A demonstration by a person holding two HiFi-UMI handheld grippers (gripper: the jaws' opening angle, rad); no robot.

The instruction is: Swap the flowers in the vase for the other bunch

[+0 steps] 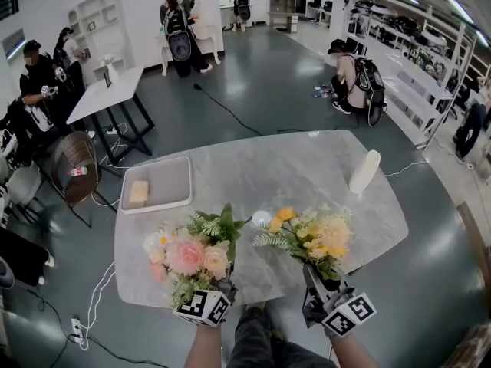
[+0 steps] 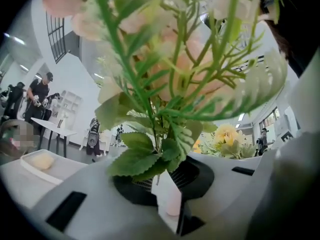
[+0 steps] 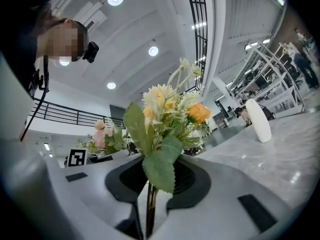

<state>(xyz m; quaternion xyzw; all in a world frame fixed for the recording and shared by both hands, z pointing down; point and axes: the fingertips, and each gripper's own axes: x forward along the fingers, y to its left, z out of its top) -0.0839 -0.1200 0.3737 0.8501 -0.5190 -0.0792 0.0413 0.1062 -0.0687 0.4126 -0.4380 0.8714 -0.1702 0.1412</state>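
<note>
Pink bunch (image 1: 188,255) is pinched by its stems in the left gripper (image 1: 217,288), and the yellow bunch (image 1: 314,236) is clamped the same way in the right gripper (image 1: 316,282). Both are held over the marble table's (image 1: 268,167) near edge. The white vase (image 1: 364,172) sits far right, well apart from them.

A grey marble table (image 1: 268,175) fills the centre of the frame, with a white tray (image 1: 173,176) holding a pale yellow block (image 1: 139,192) at its left edge. A person (image 1: 353,83) crouches at upper right beside white shelving (image 1: 418,67). A small white table (image 1: 107,94) stands at upper left, and a black cable (image 1: 226,110) trails across the floor (image 1: 268,75).
</note>
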